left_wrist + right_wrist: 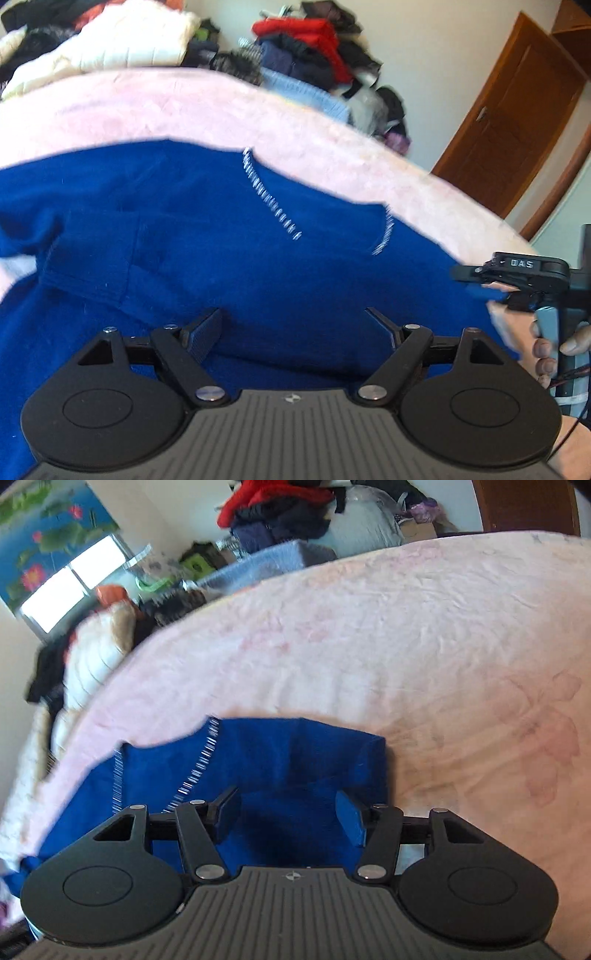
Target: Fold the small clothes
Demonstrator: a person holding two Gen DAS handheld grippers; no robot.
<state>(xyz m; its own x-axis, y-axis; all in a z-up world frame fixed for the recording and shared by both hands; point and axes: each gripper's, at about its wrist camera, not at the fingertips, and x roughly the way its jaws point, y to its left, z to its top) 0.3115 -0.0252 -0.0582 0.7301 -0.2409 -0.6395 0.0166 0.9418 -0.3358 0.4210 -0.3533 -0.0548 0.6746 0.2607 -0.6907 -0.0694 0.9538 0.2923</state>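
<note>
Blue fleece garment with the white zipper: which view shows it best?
Left wrist view: the blue fleece garment spreads across the frame, zipper and seams visible. The right wrist view shows only one end on the pink blanket.

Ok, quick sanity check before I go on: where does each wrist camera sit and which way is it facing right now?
Left wrist: rides the left gripper, looking across the blue garment on the pink blanket toward a clothes pile and door; open fingers, the right gripper and the right hand show.
Right wrist: rides the right gripper, over the garment's corner, facing blanket and window; open fingers show.
Shared: garment, blanket, clothes pile.
</note>
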